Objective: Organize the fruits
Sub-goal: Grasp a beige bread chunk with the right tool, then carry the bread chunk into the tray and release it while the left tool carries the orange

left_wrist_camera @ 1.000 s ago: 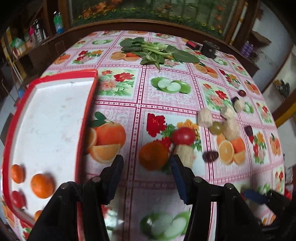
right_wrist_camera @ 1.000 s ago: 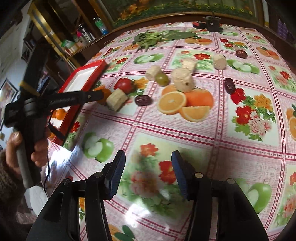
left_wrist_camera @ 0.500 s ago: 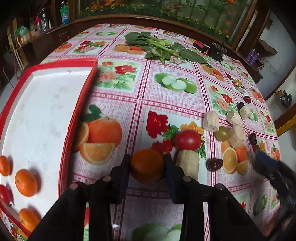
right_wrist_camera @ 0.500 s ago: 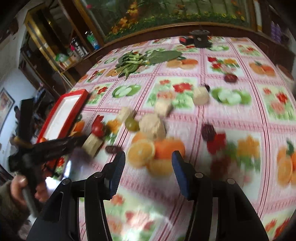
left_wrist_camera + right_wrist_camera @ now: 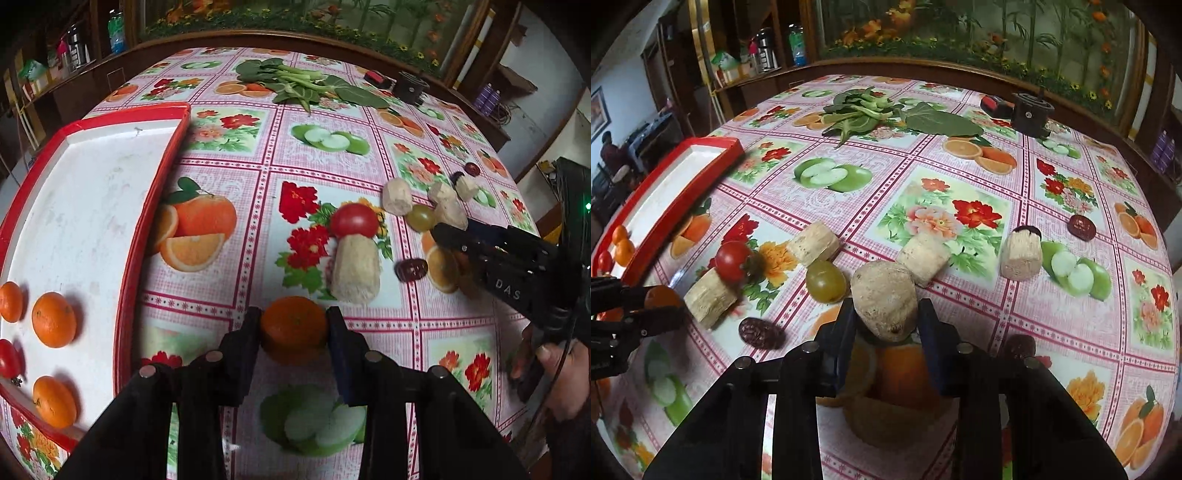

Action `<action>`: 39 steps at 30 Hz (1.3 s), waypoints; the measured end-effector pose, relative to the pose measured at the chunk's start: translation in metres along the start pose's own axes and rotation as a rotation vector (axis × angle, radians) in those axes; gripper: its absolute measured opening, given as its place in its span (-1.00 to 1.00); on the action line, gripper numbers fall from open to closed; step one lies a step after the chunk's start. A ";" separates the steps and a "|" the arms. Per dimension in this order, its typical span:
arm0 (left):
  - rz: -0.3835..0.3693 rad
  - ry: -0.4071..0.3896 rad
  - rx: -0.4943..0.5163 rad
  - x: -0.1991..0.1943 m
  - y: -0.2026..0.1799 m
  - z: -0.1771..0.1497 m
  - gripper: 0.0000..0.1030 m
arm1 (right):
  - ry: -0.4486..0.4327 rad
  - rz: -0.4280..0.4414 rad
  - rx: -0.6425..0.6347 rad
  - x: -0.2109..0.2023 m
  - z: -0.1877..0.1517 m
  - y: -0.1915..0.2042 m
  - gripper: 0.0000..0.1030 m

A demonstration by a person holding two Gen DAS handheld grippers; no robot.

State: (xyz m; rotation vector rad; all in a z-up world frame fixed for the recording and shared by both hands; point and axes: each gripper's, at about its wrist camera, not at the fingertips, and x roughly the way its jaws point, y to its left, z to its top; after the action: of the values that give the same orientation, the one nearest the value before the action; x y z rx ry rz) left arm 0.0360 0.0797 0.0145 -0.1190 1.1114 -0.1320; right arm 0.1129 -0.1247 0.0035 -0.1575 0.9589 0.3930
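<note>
While the left tongs grip a small orange just above the flowered bench, the red-rimmed tray lies just to their left with three more oranges and a tomato (partly cut off at the edge) on its white floor. The right tongs are closed around a pale cane chunk, with a green grape just beside it to the left and a dark date nearer the camera. A red tomato touches the top end of another cane chunk just beyond the held orange.
</note>
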 end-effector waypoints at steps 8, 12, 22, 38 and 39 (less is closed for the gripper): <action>-0.036 0.013 0.031 -0.009 -0.005 -0.016 -0.25 | -0.027 0.068 0.090 -0.041 -0.023 -0.002 -0.37; -0.075 0.013 0.041 -0.017 -0.006 -0.027 -0.25 | -0.014 0.094 0.092 -0.061 -0.044 0.012 -0.36; -0.122 0.006 0.116 -0.038 -0.006 -0.047 -0.25 | 0.033 0.130 0.117 -0.071 -0.077 0.051 -0.36; -0.106 -0.070 0.084 -0.070 0.051 -0.032 -0.26 | 0.007 0.209 0.043 -0.052 -0.025 0.128 -0.37; -0.102 -0.075 0.076 -0.072 0.056 -0.031 -0.26 | 0.002 0.224 0.039 -0.051 -0.019 0.135 -0.37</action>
State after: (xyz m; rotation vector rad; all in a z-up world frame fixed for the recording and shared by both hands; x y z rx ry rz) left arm -0.0208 0.1463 0.0551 -0.1121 1.0242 -0.2583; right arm 0.0198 -0.0197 0.0403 -0.0143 0.9886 0.5791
